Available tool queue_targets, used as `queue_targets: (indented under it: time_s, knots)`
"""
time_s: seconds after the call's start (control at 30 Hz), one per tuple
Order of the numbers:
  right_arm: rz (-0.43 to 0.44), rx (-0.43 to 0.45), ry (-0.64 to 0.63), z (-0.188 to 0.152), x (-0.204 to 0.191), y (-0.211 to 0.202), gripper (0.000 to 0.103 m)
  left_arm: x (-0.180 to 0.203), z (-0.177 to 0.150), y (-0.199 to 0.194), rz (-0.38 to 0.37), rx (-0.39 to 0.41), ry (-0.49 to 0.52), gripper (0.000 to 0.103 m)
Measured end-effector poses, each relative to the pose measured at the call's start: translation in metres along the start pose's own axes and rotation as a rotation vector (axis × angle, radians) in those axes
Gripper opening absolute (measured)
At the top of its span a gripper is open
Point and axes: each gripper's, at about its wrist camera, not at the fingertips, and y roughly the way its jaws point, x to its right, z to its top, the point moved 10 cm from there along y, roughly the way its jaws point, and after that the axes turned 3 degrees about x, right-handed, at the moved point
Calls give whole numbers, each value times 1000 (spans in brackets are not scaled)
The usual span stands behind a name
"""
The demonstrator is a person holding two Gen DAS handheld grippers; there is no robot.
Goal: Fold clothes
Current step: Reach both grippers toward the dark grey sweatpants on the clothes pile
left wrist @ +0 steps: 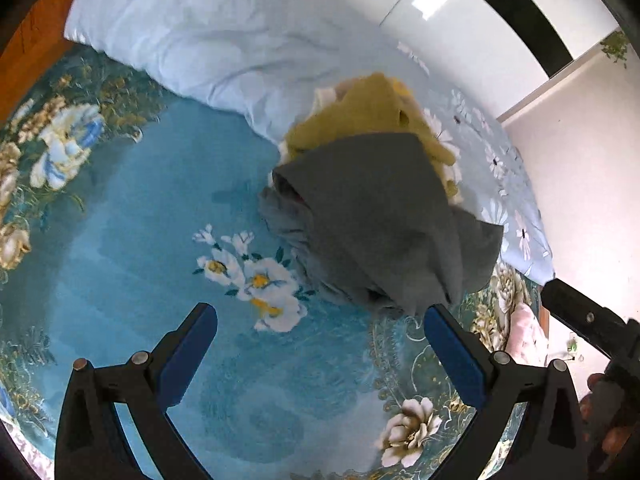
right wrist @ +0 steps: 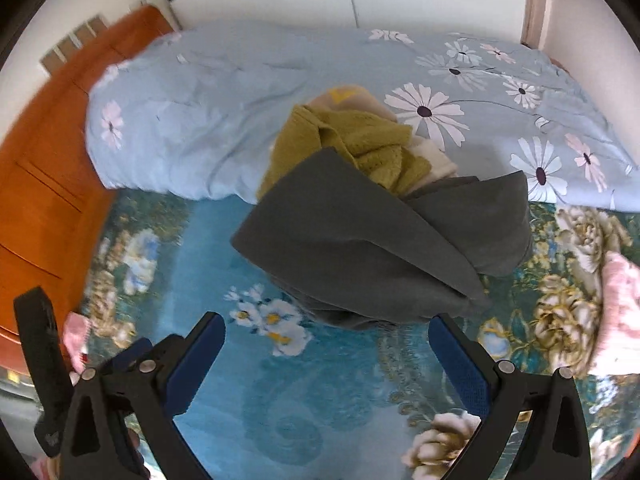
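L gripper (left wrist: pixel 320 320) & R gripper (right wrist: pixel 326 330) both spread wide, holding nothing, angled down.

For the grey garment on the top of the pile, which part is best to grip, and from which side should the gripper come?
Grip the grey garment at its near folded tip, just ahead of the open right gripper. Come in low from the near side: that tip points toward the camera and seems to lie thin over the blue floral bedspread, while its far edge overlaps the yellow knit.
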Motion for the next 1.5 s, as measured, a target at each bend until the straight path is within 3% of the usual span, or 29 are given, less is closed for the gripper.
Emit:
queue_targets:
  time_s: [0.23, 0.57, 0.7, 0.83, 0.93, 1.0, 1.1, 1.23, 1.4, 1.5]
  knots:
    - [-66, -37, -17, -32, 3, 38, 103, -16, 6, 49, -39, -68, -19, 103]
    - [-33, -97, -33, -20, 6, 95, 103, -29, 27, 105, -56, -106, -61, 103]
    - [-22, -113, -15, -21, 13, 111, 103, -26, 32, 130, -82, -148, -113, 103]
    - [-8, -144, 14, -35, 22, 116, 103, -19, 43, 149, -173, -181, -258, 102]
    - [-17, -159, 20, -47, 29, 109, 103, -10, 54, 165, -201, -203, -305, 71]
    - [-24, -166, 18, -55, 36, 101, 103, -5, 56, 171, -186, -222, -311, 33]
    - [-47, -178, 20, -70, 47, 89, 102, 0, 55, 161, -207, -193, -344, 11]
    - [-77, -177, 97, -90, 62, 74, 101, 19, 46, 125, -291, -130, -317, 8]
    - [-62, -150, 247, -104, 74, 55, 101, 26, 59, 41, -450, 26, -271, 6]
    - [-72, -120, 270, -106, 79, 35, 101, 6, 58, 1, -434, 95, -247, 6]
